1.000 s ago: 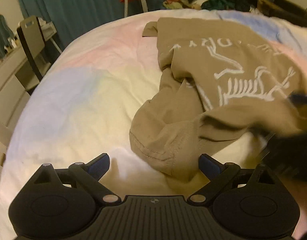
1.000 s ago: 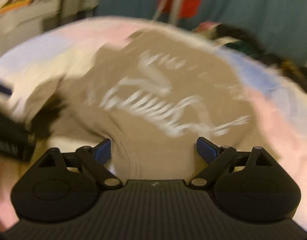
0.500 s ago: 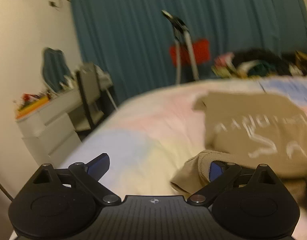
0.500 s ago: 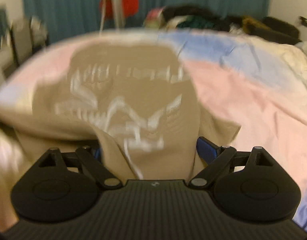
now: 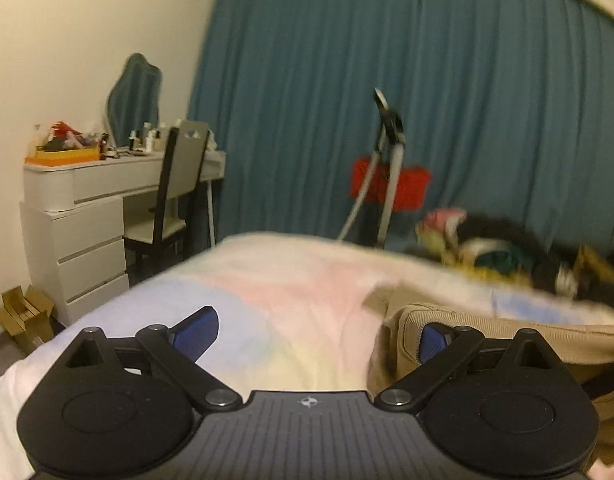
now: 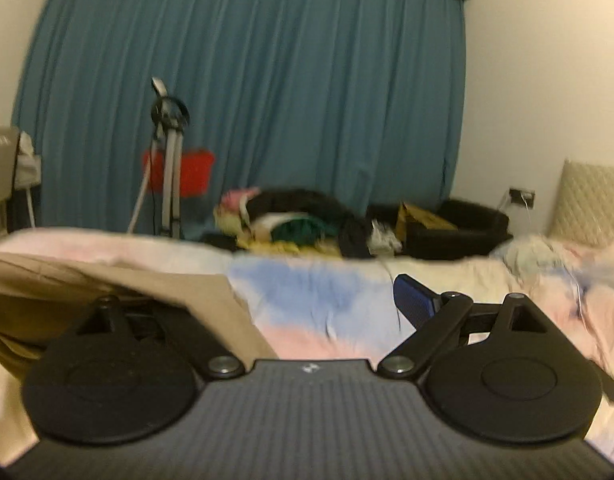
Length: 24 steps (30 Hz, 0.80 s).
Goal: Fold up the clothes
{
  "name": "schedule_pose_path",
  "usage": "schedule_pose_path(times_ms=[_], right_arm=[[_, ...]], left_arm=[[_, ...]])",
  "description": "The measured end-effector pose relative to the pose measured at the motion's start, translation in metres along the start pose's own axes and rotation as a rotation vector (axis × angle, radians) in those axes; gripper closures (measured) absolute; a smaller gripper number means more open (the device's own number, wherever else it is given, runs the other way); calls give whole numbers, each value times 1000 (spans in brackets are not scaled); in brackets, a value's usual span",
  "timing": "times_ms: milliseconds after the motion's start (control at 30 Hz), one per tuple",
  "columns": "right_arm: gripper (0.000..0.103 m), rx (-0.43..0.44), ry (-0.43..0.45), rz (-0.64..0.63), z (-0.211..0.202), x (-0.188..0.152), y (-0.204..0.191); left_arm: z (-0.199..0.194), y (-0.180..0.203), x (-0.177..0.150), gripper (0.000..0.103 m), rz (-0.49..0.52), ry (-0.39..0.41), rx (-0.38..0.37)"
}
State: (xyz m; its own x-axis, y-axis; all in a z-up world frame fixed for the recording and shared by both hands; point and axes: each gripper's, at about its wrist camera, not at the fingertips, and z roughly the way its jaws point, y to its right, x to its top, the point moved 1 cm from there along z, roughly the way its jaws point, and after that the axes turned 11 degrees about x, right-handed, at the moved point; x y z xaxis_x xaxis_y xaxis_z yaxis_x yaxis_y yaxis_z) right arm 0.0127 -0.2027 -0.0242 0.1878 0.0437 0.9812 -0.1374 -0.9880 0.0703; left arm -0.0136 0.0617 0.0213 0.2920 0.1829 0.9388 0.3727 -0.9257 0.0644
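Observation:
A tan T-shirt (image 5: pixel 507 332) lies on the pastel bed (image 5: pixel 291 304). In the left wrist view my left gripper (image 5: pixel 315 330) is open, level with the bed; the shirt's ribbed edge drapes over its right fingertip (image 5: pixel 433 342). In the right wrist view my right gripper (image 6: pixel 275 304) is open; the tan T-shirt (image 6: pixel 67 288) covers its left finger, and its right fingertip (image 6: pixel 413 300) is bare over the bed (image 6: pixel 327 300).
A pile of mixed clothes (image 6: pixel 299 224) lies at the bed's far edge. A tripod with a red cloth (image 5: pixel 389 180) stands before the teal curtain (image 5: pixel 427 100). A white dresser (image 5: pixel 79 216) and chair (image 5: pixel 175 192) stand left. A headboard (image 6: pixel 591 204) is at the right.
Both grippers have tilted up from looking down on the shirt to looking level across the bed. The shirt's edges now hang over the inner fingers of both grippers.

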Motion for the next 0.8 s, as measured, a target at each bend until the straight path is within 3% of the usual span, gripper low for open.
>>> schedule_pose_path(times_ms=[100, 267, 500, 633, 800], right_arm=[[13, 35, 76, 14, -21, 54, 2], [13, 74, 204, 21, -62, 157, 19], [12, 127, 389, 2, -140, 290, 42], [12, 157, 429, -12, -163, 338, 53], [12, 176, 338, -19, -132, 351, 61]], left_arm=[[-22, -9, 45, 3, -121, 49, -21], [-73, -24, 142, 3, -292, 206, -110], [-166, -45, 282, 0, -359, 420, -206], [-194, -49, 335, 0, -330, 453, -248], [-160, -30, 347, 0, -295, 356, -262]])
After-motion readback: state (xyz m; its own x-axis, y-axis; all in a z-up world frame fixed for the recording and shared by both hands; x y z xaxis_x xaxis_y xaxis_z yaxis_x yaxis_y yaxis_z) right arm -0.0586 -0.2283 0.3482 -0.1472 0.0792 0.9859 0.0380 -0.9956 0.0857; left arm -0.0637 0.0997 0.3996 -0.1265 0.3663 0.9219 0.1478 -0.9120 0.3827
